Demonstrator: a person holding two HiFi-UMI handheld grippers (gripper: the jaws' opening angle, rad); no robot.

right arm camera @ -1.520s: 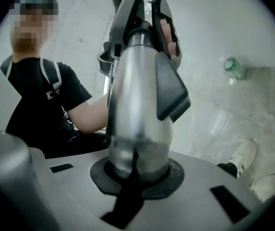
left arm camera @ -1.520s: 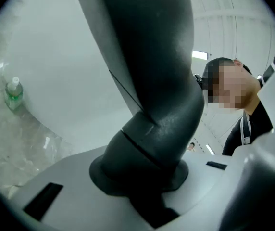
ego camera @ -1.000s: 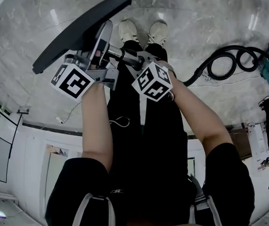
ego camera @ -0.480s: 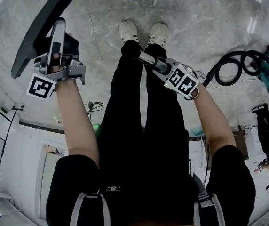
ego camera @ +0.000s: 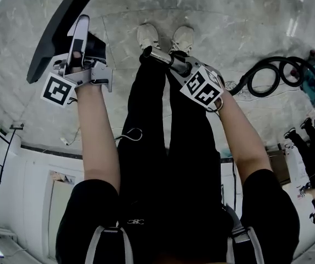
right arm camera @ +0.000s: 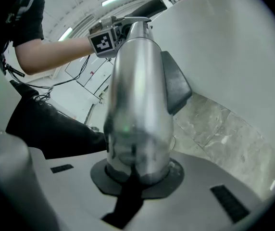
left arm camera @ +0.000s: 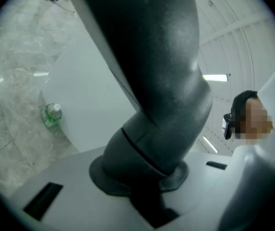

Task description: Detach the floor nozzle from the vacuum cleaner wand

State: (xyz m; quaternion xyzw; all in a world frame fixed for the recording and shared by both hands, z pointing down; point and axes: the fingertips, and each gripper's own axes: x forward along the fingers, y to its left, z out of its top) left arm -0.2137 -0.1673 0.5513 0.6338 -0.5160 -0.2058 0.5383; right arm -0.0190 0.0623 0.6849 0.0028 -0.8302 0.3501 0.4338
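Grey floor nozzle clamped in left gripper, wand in right gripper (hose nearby).

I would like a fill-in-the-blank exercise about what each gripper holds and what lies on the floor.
1. The left gripper is shut on the dark ____.
2. The right gripper is shut on the silver ____.
3. A black ____ lies coiled on the floor.
Missing words: nozzle; wand; hose.
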